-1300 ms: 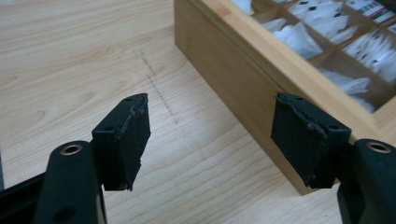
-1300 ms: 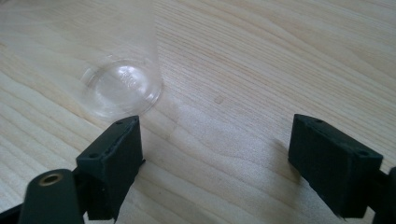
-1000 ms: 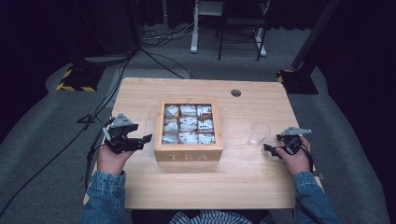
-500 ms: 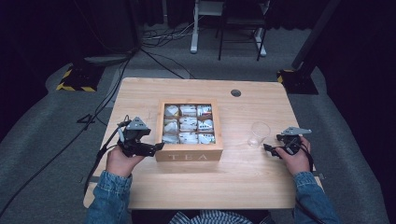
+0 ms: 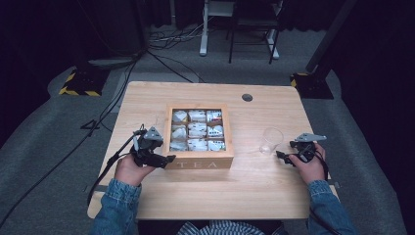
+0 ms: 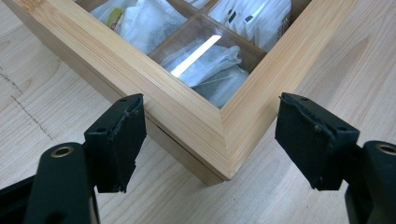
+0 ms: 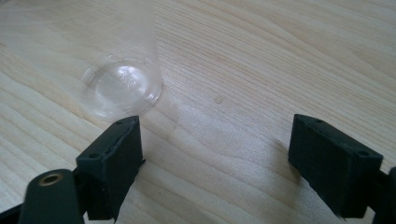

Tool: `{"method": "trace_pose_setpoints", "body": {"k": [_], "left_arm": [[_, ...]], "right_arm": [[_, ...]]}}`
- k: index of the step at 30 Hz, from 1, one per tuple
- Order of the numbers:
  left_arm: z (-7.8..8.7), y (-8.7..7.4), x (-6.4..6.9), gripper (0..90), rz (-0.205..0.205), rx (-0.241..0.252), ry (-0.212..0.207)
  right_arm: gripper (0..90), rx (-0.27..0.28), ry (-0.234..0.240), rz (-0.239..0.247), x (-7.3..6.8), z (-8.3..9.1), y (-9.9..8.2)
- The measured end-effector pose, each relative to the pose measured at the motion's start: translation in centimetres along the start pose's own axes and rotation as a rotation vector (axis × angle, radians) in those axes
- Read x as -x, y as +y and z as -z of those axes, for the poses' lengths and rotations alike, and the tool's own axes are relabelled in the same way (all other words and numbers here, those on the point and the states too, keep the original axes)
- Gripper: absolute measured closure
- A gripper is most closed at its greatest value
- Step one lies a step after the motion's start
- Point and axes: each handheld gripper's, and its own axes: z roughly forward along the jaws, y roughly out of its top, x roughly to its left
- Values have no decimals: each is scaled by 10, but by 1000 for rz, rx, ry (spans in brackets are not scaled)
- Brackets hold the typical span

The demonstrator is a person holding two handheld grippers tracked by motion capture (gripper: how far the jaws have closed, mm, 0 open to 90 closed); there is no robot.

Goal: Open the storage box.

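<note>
Left gripper (image 6: 210,140): jaws apart, lately closing, straddling tea box (image 6: 224,121) corner, not pressing; placed to grip the lid.
Right gripper (image 7: 217,163): jaws apart, empty, parked beside cup (image 7: 119,88).

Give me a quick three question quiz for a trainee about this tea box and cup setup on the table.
1. True or false: the left gripper is clamped on the tea box.
2. What stands just ahead of the right gripper? A) clear plastic cup B) spoon C) kettle
3. How many compartments does the box have?

Key: 1. False: its jaws straddle the box's near left corner, apart from it. 2. A, the clear plastic cup. 3. Nine.
</note>
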Motion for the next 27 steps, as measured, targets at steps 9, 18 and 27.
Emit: {"method": "trace_pose_setpoints", "body": {"k": [9, 18, 27], "left_arm": [[1, -1, 0, 269, -22, -42, 2], [-8, -2, 2, 287, -30, -131, 18], [-4, -3, 1, 365, -42, -122, 12]], "right_arm": [[180, 0, 0, 0, 0, 0, 0], [180, 0, 0, 0, 0, 0, 0], [180, 0, 0, 0, 0, 0, 0]]}}
